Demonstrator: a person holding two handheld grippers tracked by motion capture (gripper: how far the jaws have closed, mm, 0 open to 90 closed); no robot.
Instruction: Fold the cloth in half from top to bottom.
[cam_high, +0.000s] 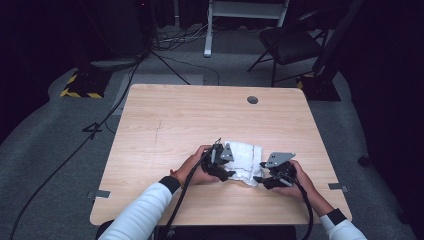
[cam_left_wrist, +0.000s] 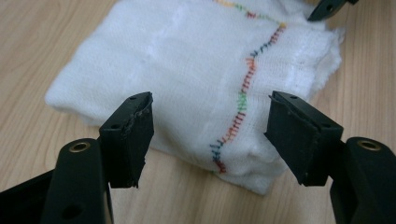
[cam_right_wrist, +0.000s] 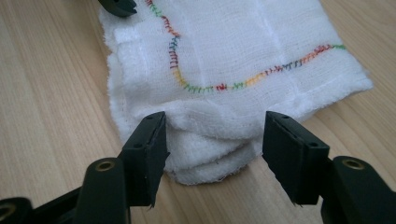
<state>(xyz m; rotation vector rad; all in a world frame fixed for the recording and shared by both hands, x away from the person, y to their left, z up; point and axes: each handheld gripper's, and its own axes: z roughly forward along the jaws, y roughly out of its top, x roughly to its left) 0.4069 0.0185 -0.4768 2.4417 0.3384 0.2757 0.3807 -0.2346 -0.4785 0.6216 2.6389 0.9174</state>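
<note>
Dark floor and trailing cables ring a pale wooden table (cam_high: 165, 115), with a black chair (cam_high: 290, 45) well beyond its far edge. On the near half of the table lies a folded white cloth (cam_high: 246, 162), and the person's two hands have it bracketed: the left gripper (cam_high: 231, 175) sits at one side of it, the right gripper (cam_high: 258, 178) at the other, both low over the wood.

Along the left gripper (cam_left_wrist: 209, 133), the jaws stand wide apart, and the cloth (cam_left_wrist: 187, 79) lies just ahead of them and between their tips, its folded corner poking toward the gap. A line of multicoloured stitching (cam_left_wrist: 243, 93) runs away from this gripper across the top layer. Whether the tips actually touch the fabric is hard to call from here; they look just clear of it. At the far right, past the cloth, a black tip of the other gripper peeks in.

Over to the right gripper (cam_right_wrist: 213, 140): jaws parted here too, nothing pinched. The cloth (cam_right_wrist: 243, 56) sits straight ahead, its stacked, rumpled layers bulging into the space between the jaws. The stitching (cam_right_wrist: 219, 86) curves across the top just beyond the tips. A white sleeve (cam_high: 140, 212) comes in behind the left hand (cam_high: 192, 170).
</note>
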